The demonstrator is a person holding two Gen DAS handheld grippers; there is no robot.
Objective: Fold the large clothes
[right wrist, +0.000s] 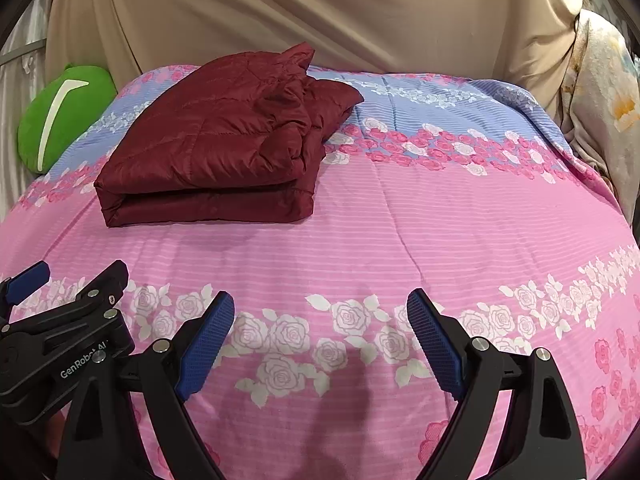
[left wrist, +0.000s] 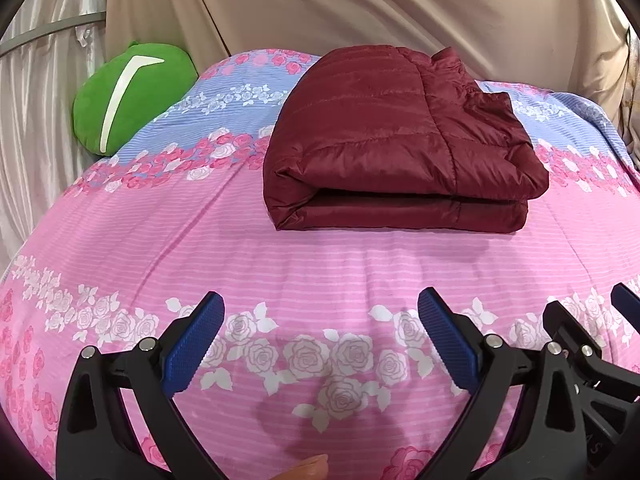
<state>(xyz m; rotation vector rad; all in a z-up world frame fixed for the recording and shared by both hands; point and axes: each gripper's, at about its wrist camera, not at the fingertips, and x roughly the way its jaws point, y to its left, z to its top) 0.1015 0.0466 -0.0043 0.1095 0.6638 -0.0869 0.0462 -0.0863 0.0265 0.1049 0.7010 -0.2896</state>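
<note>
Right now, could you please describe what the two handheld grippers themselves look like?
Both the left gripper and the right gripper have black plastic frames with silver bolts. Each finger carries a blue textured pad. The left gripper's body bears white lettering reading GenRobot AI.

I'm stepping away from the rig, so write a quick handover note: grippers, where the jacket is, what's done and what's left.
Left gripper: open, empty, above the near part of the floral bedspread.
Right gripper: open, empty, close beside the left one.
Maroon puffer jacket: folded into a compact stack on the bedspread, toward the far side, apart from both grippers. A green plush cushion sits at the far left edge.
Done: the jacket looks folded.
Left: possibly tidy its bunched far right corner; no other clothes in view.
</note>
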